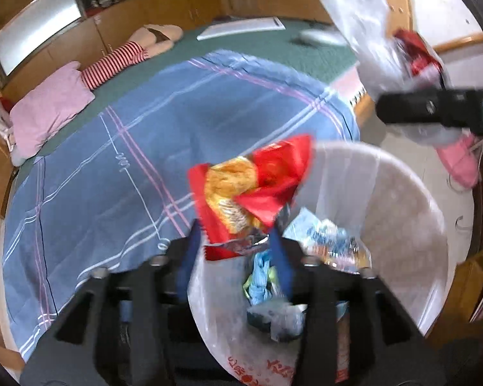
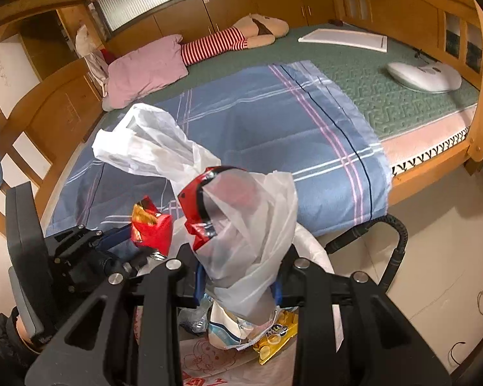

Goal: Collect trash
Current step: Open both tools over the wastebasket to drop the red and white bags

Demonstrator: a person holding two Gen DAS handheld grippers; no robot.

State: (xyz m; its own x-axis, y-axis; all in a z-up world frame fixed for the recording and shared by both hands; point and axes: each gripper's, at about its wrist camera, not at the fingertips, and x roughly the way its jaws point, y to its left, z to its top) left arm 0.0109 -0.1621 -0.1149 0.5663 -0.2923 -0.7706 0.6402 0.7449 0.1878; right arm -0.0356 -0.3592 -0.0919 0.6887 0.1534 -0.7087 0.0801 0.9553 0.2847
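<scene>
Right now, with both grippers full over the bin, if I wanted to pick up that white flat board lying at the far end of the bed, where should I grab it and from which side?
Probably by its long near edge. The white board lies flat on the green mattress, so only a thin rim is offered; come in low from the bed's foot side. The striped plush toy lies clear of it.

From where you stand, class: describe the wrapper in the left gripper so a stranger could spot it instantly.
Find the white-lined trash bin beside the bed. Above its rim, the left gripper pinches a crumpled red and yellow snack wrapper. The right gripper's bundle is mostly white plastic.
</scene>
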